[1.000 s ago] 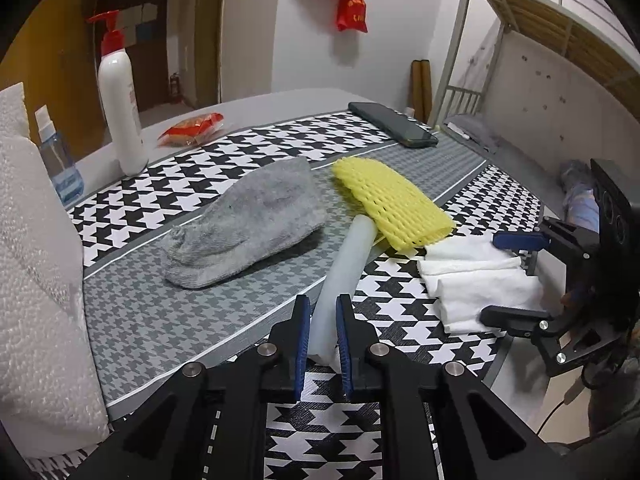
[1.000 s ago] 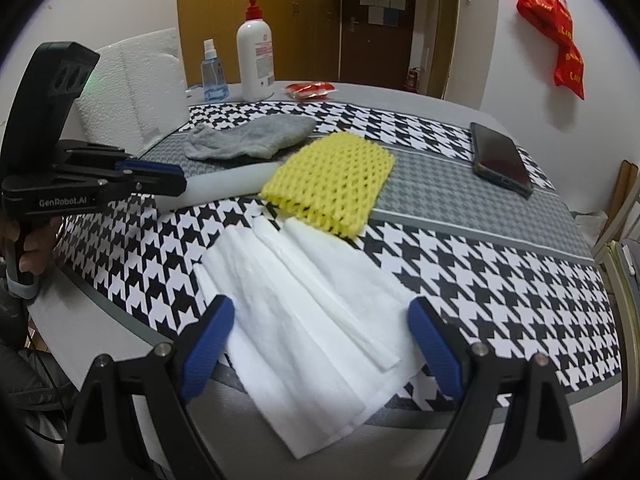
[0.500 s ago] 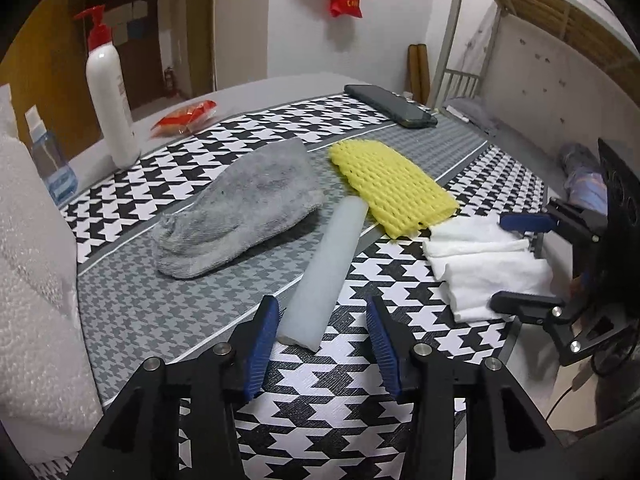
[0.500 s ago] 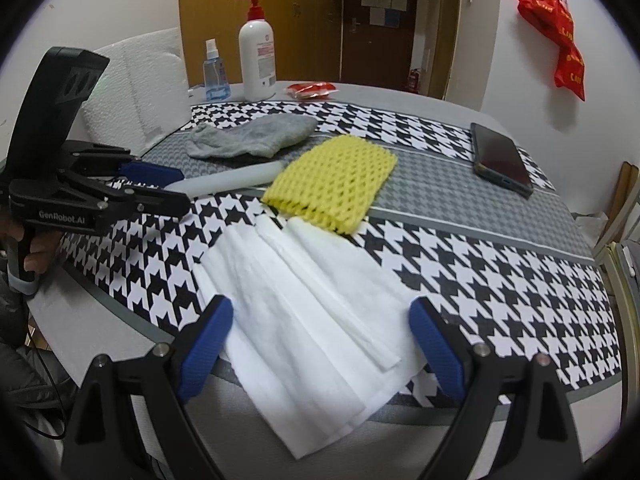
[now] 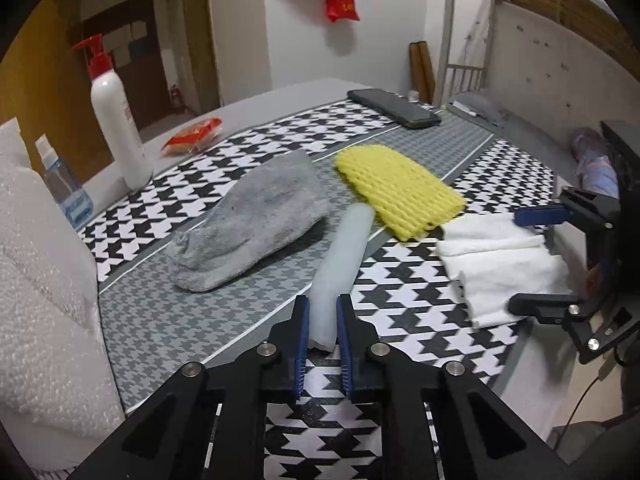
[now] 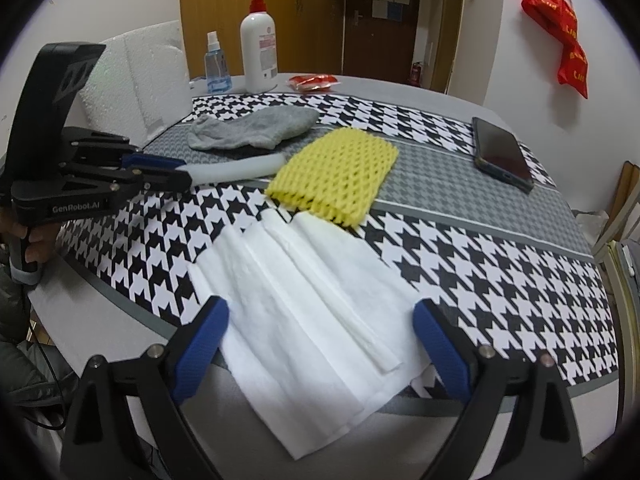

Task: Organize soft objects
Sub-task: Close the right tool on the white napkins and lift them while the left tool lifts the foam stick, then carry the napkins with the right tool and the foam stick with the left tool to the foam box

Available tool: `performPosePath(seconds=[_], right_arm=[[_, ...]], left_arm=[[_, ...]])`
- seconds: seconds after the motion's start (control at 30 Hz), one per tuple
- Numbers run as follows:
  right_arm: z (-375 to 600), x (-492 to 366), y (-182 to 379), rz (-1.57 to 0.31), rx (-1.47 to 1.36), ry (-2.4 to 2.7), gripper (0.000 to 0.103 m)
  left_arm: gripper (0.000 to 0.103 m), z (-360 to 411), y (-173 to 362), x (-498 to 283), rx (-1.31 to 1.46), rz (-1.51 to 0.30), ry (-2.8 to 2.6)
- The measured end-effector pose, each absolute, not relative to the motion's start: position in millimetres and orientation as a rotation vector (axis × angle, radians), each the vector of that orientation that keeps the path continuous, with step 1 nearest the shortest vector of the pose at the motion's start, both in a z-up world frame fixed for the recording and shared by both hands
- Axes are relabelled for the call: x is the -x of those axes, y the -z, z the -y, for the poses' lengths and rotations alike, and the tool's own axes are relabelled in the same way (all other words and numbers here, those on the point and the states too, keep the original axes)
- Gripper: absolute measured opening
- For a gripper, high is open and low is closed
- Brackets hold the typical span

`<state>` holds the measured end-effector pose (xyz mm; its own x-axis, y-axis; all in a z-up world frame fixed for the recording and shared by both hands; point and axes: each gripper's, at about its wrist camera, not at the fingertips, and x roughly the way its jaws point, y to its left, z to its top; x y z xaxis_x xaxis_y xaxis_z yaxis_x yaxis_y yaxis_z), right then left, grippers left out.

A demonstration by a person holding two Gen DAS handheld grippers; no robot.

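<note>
The left gripper (image 5: 322, 330) was pinching the near end of the white foam tube (image 5: 340, 264), its blue pads pressed against both sides of the soft stock. The tube lay flat on the houndstooth cloth (image 5: 400, 300), its far end tucked just under the yellow foam net (image 5: 400, 190), with the grey sock (image 5: 252, 224) just beside it on the left.

The right gripper (image 6: 320, 344) stood spread wide over the near edge of the folded white cloth (image 6: 304, 312), gripping nothing — its pads stood clear on either side of the fabric.

Judged step: the grasp on the tube, the lift not yet made. The next move would call for drawing the tube back out from beneath the net without dragging the net along — a slow, level pull, then a lift. The foam yields readily, so the pinch could slip or crush. A phone (image 6: 502, 154) and a pump bottle (image 5: 118, 128) sat well apart from the work.
</note>
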<state>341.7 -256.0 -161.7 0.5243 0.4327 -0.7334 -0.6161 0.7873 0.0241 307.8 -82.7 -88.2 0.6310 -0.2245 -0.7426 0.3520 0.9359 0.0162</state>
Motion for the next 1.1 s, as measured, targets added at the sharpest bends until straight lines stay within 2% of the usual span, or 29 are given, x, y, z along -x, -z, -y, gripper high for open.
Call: performPosePath(seconds=[0.27,0.4,0.53,0.6,0.63,0.67,0.77,1.1], right_arm=[[257,-340,161,-0.812,0.255,-0.636,0.095],[256,-336,159,-0.812,0.264,-0.657,0.085],[253,-330,156,-0.804,0.276,-0.680,0.061],[253,-329,154,-0.797,0.275,-0.680,0.041],[253,-329,154,-0.794,0.267,-0.669,0.026],[254,-329,154,-0.793,0.261,-0.660,0.021],[255,-330,155,-0.794,0.223,-0.647,0.017],[258,-327,140,-0.764,0.087,-0.645,0.017]], left_arm=[[0.015,78,67,-288,-0.154,-0.757,0.326],[0.015,73,58,-277,-0.131,-0.738,0.317],[0.015,70,56,-270,-0.117,-0.730,0.311],[0.015,68,55,-267,-0.110,-0.723,0.309],[0.015,68,55,-265,-0.106,-0.722,0.310],[0.015,66,54,-263,-0.101,-0.720,0.308],[0.015,63,51,-259,-0.091,-0.709,0.294],[0.015,46,34,-242,-0.038,-0.661,0.251]])
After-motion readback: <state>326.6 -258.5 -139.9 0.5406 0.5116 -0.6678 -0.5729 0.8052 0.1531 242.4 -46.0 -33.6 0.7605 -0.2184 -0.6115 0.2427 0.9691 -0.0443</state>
